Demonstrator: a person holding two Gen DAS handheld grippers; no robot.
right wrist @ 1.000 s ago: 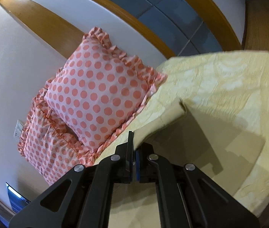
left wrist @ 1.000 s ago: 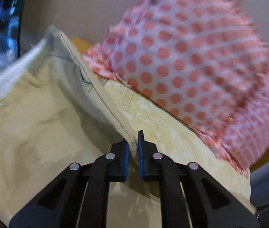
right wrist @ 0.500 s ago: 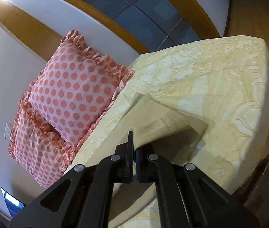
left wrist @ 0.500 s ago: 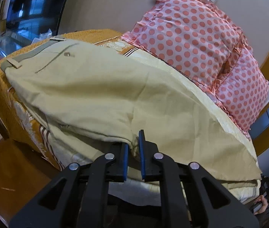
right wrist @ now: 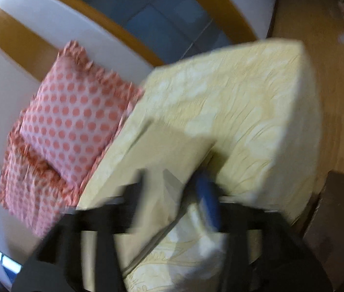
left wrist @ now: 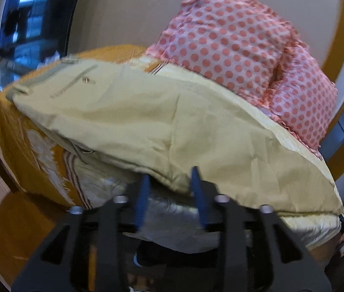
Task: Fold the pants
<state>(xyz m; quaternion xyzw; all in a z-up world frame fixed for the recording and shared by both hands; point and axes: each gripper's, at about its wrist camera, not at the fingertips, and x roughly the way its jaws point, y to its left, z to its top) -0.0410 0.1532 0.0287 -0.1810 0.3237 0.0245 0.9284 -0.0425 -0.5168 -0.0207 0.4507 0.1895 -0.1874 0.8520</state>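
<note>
One garment: we have the pants (left wrist: 147, 121) spread lengthwise over the bed (right wrist: 257, 112), waistband and a buttoned back pocket at the far left in the left wrist view, legs running toward the right. In the right wrist view the leg end (right wrist: 169, 146) lies flat on the cover.
Fabric: we judge it a light, soft cotton twill, limp and easily creased; it should drape and slide a little on the cover, so it wants lifting by two points at once, not dragging.
Where to hold: we would pinch a seam or hem edge, through both layers, near the crotch seam on one side and the leg hems on the other.
Left tongs (left wrist: 170, 189): spread apart, the near edge of the pants lying between the blue pads (left wrist: 142, 197) but not clamped.
Right tongs (right wrist: 172, 194): blurred, yet the jaws stand apart, one blue pad (right wrist: 207, 204) beside the leg end; nothing is held.
Stage: we judge the pants laid out and released, with the next fold not yet taken up.
Bedding: pale yellow patterned cover, orange blanket (left wrist: 21, 126) under the waistband side.
Pillows: two pink dotted pillows (left wrist: 232, 39) against the wall, just beside the far edge of the pants.
Risk: a single-layer pinch would leave the lower layer behind.
</note>
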